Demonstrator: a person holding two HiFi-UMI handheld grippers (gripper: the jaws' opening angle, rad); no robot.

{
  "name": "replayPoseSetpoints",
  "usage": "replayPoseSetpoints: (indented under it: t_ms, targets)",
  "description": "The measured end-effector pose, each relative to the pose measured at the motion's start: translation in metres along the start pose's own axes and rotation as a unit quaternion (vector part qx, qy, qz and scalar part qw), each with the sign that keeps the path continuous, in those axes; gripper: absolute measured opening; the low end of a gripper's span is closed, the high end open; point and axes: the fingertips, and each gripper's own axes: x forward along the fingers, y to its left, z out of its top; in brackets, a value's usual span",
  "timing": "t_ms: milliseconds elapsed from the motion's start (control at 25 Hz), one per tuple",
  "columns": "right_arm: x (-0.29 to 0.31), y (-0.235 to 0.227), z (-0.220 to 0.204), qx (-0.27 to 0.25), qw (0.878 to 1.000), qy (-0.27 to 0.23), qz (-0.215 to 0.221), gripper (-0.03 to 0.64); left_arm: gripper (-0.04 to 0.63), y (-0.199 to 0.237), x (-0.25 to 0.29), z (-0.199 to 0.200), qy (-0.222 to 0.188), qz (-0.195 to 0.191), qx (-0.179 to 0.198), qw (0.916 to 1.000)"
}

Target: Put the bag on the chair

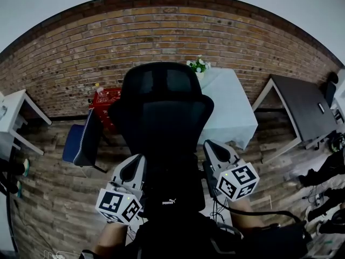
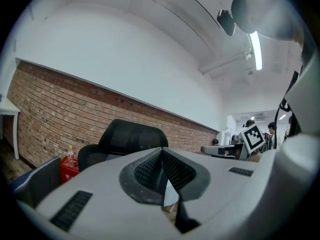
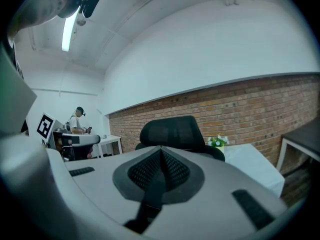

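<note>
Both tongs are pressed tight. Your left gripper [image 2: 162, 154] pinches a thin black strap [image 2: 182, 221] of the bag [image 1: 172, 223], and your right gripper [image 3: 161, 151] clamps another strap. The bag sits low between them, right against the front of the black chair [image 1: 161, 107]. Whether it touches the seat is hidden.

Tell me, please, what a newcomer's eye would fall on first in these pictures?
A black office chair fills the middle of the head view, with a brick wall behind it. Just before it, the left gripper and right gripper are each shut on the black bag held between them. A pale-clothed table with flowers stands beyond the chair, to the right.
</note>
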Motion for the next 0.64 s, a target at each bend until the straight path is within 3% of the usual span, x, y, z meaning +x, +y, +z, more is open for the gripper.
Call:
replayPoseSetpoints:
  t_ms: [200,640]
  targets:
    - [0.002,0.0,-0.001,0.004,1.0,0.0,0.002,0.018,0.012,0.001,0.002,-0.003,0.003,-0.002,0.01,0.9999]
    - [0.001,0.002,-0.002,-0.019,1.0,-0.006,0.012,0.018,0.011,0.004,-0.009,0.024,-0.045,-0.015,0.014,0.9988]
